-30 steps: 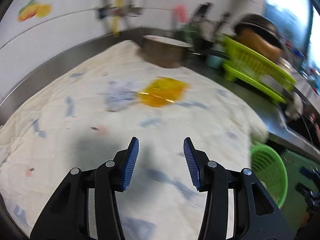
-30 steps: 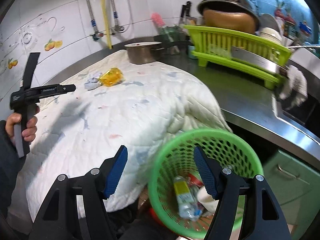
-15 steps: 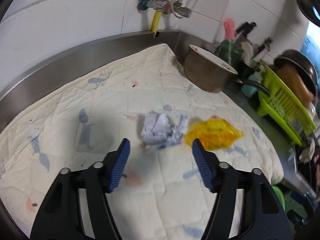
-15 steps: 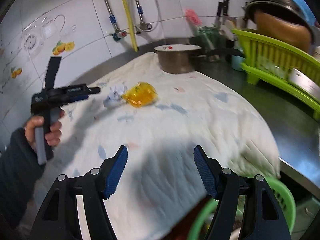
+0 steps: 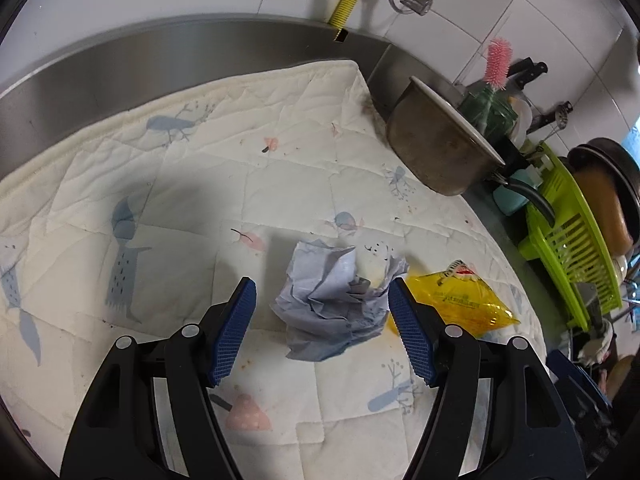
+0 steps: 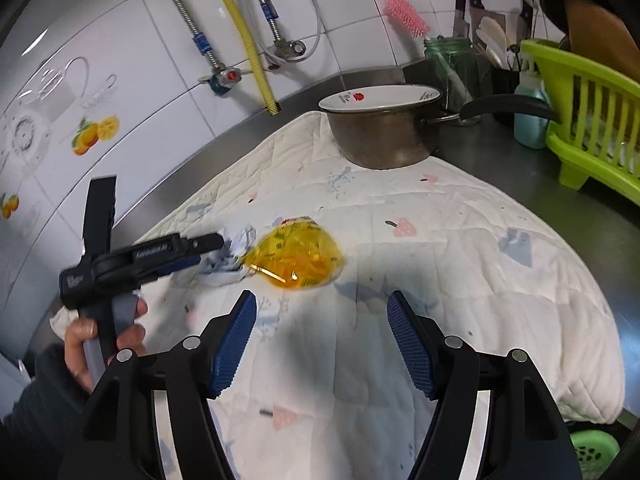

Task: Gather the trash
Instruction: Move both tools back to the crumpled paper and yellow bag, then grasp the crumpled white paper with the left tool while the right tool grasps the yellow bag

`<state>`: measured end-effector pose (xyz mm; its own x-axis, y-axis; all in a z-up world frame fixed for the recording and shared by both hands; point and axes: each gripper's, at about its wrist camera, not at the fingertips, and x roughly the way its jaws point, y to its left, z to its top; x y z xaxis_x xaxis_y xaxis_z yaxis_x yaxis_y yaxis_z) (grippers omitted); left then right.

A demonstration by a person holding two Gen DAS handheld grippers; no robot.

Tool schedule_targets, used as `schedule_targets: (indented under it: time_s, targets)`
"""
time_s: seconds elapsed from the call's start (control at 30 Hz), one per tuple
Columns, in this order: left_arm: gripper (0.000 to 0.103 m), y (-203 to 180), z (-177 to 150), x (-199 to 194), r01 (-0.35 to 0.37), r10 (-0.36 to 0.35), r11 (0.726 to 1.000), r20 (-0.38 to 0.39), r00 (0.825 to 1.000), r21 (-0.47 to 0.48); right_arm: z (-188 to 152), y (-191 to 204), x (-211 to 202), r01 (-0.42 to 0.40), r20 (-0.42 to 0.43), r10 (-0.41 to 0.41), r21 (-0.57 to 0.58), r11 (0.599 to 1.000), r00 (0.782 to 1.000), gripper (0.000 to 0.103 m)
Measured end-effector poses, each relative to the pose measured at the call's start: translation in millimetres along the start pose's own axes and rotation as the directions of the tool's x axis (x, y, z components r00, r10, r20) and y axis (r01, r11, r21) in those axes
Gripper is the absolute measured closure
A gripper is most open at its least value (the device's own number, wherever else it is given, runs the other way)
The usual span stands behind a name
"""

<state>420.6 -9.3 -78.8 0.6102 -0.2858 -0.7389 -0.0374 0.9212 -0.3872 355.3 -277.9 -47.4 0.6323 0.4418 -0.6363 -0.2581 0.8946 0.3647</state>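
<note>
Right wrist view alone shows the quilt (image 6: 460, 264) edge dropping toward the green basket (image 6: 592, 450) and the hand (image 6: 100, 336) tilting the left gripper (image 5: 320, 312), jaws just widened and apart around the crumpled paper (image 5: 332, 304), untouched, beside the yellow wrapper (image 6: 298, 258); the right gripper (image 6: 320, 330) hovers, jaws apart, empty.

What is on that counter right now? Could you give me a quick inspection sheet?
Surface: quilted pad over a steel counter.
Job's things: crumpled paper beside a yellow packet, both on the pad; green basket below the counter edge.
Clutter: pot, green rack, jar with pink brush, knives.
Grippers: left tongs open, paper between them, untouched; right tongs open, empty.
Cables: yellow hose, steel hoses on the wall.
Surroundings: white tiles with fruit decals.
</note>
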Motion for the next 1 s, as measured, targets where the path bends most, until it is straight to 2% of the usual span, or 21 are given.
schedule_targets:
  time_s: [0.13,0.27,0.3,0.5,0.77,0.87,0.9,1.0]
  targets:
    - [0.042,4.2,-2.4,8.1,0.032,-0.032,0.999,-0.015,0.999,-0.004,9.0,-1.3,11.6,-0.003,-0.003,0.003,0.016,1.0,1.0,0.037]
    - [0.055,8.6,-5.3,15.9,0.06,-0.061,0.998,-0.031,0.998,-0.023,17.6,-2.3,20.9,0.002,0.0,-0.002,0.021,1.0,1.0,0.037]
    - [0.063,10.3,-5.4,15.7,0.071,-0.072,0.997,-0.022,0.997,-0.029,19.3,-2.5,23.5,-0.001,-0.002,0.001,0.025,1.0,1.0,0.038]
    - [0.072,12.5,-11.0,10.1,0.086,-0.086,0.996,0.002,0.996,-0.024,27.4,-4.6,38.3,-0.009,-0.01,0.009,0.053,0.999,1.0,0.044]
    - [0.082,20.7,-16.9,-12.5,0.092,-0.092,0.996,0.019,0.996,-0.01,31.7,-6.1,73.3,-0.074,-0.057,0.082,0.136,0.988,0.995,0.048]
    - [0.083,27.0,-17.7,-18.8,0.097,-0.097,0.995,0.02,0.995,-0.011,31.1,0.3,87.1,-0.056,-0.076,0.065,0.111,0.992,0.995,0.053]
    - [0.093,28.9,-18.1,-20.7,0.099,-0.099,0.995,0.018,0.995,-0.011,30.6,1.2,92.3,-0.053,-0.084,0.062,0.113,0.992,0.994,0.055]
    - [0.094,32.2,-20.4,-26.7,0.1,-0.1,0.995,0.006,0.995,-0.011,26.5,1.2,100.8,-0.049,-0.095,0.061,0.125,0.991,0.994,0.064]
